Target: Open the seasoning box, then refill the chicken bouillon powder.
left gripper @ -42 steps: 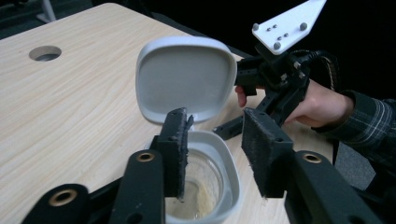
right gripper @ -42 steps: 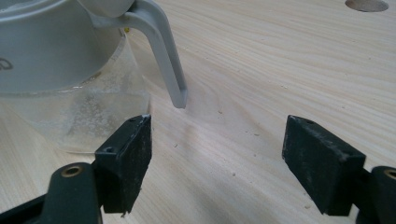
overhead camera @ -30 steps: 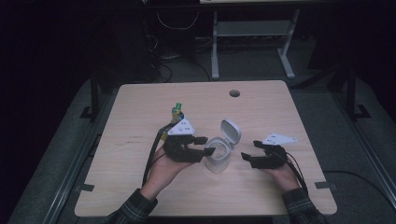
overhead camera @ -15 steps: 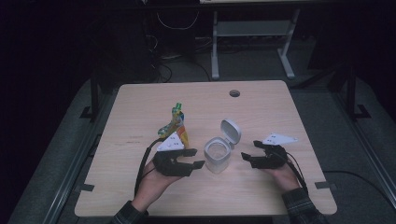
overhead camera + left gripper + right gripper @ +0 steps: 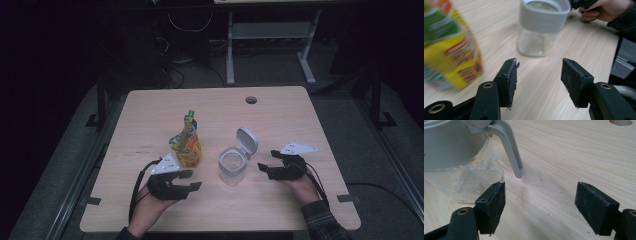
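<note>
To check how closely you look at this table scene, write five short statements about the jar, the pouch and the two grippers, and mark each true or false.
1. The clear jar has its hinged lid flipped open. True.
2. The left gripper is clamped on the colourful pouch. False: its jaws are open and empty.
3. The pouch stands upright. True.
4. The right gripper holds the jar. False: its jaws are open beside it.
5. The table has a round hole. True.
</note>
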Tool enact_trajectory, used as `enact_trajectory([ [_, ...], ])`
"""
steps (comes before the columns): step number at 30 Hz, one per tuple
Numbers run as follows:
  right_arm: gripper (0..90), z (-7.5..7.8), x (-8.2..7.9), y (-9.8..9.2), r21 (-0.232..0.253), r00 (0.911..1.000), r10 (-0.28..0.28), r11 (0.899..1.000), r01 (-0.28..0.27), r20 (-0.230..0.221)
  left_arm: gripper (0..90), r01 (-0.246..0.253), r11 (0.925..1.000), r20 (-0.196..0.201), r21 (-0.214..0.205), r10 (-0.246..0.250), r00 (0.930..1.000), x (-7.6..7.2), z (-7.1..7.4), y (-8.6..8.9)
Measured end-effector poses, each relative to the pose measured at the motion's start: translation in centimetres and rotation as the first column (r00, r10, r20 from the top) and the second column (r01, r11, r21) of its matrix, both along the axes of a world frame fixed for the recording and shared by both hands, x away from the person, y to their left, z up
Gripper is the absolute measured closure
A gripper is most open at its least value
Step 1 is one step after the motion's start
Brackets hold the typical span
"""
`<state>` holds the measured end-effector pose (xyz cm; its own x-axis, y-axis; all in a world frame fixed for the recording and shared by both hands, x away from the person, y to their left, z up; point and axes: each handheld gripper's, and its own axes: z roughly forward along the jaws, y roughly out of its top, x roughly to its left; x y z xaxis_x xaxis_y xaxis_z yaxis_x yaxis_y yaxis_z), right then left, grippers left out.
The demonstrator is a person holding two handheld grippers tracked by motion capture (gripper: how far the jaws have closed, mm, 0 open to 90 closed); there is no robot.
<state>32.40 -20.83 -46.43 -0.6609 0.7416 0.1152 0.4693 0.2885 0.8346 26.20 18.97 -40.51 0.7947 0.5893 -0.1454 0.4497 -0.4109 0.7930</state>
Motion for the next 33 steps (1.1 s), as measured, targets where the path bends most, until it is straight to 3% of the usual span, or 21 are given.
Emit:
enact_trajectory([
  [7, 24.1, 0.0, 0.1, 0.0, 0.003, 1.0000, -0.002, 1.000, 0.002, 0.003, 44.0, -0.087, 0.9962, 0.030, -0.010, 0.087, 0.9957, 0.7, 0.3, 2.5],
  [15, 24.1, 0.0, 0.1, 0.0, 0.001, 1.0000, -0.003, 1.000, 0.003, 0.001, 36.5, -0.145, 0.9889, 0.068, -0.032, 0.147, 0.9868, 1.8, 1.1, 4.2],
  [20, 24.2, -0.1, 0.1, 0.1, -0.005, 1.0000, -0.003, 1.000, 0.003, 0.000, 26.6, -0.157, 0.9868, 0.082, -0.039, 0.160, 0.9837, 2.9, 1.4, 4.2],
  [33, 24.1, -0.2, 0.1, 0.0, -0.011, 1.0000, -0.003, 1.000, 0.003, -0.001, 21.6, -0.183, 0.9815, 0.128, -0.056, 0.189, 0.9736, 6.0, 2.2, 2.3],
])
